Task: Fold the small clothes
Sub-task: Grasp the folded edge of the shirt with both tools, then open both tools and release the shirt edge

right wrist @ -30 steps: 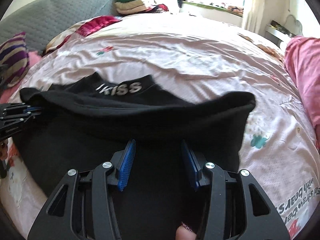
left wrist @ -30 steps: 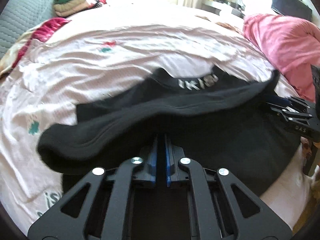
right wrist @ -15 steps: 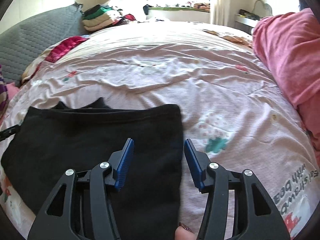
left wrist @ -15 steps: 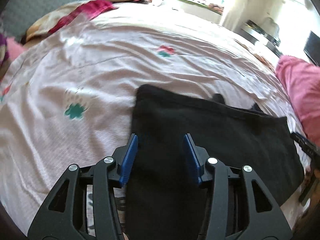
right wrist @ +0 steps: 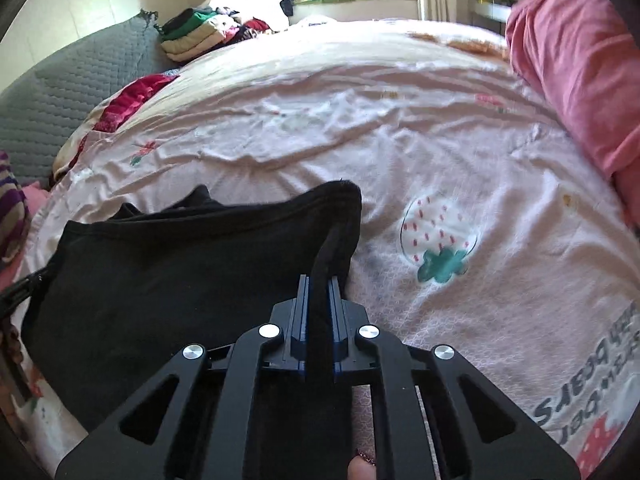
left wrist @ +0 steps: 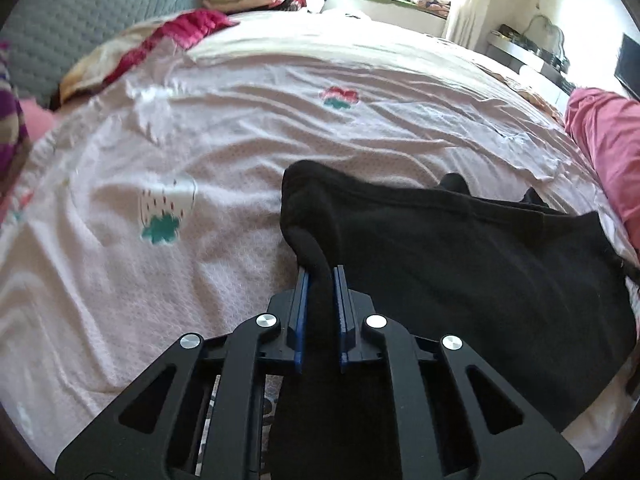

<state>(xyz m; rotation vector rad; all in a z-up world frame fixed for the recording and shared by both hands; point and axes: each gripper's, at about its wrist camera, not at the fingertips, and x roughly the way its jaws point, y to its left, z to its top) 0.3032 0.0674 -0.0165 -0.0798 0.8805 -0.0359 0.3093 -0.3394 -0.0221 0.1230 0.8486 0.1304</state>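
A black garment (left wrist: 460, 256) lies folded on the pale pink bed sheet (left wrist: 200, 152). In the left wrist view my left gripper (left wrist: 320, 276) is shut on the garment's left edge, and a ridge of black cloth rises between the blue pads (left wrist: 303, 300). In the right wrist view the same black garment (right wrist: 168, 272) spreads to the left, and my right gripper (right wrist: 319, 284) is shut on its right edge, the cloth pinched up between the blue pads (right wrist: 336, 308). The tip of the left gripper (right wrist: 20, 288) shows at the far left edge. A fingertip (right wrist: 360, 468) shows at the bottom.
A pink blanket (right wrist: 580, 72) is heaped at the bed's right side. A grey quilted headboard (right wrist: 60, 92) stands at the far left with a stack of folded clothes (right wrist: 200, 36) beside it. A red patterned cloth (left wrist: 172, 36) lies at the far corner. Printed sheet stretches beyond the garment.
Both grippers let the folded-over garment down, moved to its two side edges with jaws open, and have now shut on the cloth there. The printed waistband is no longer visible.
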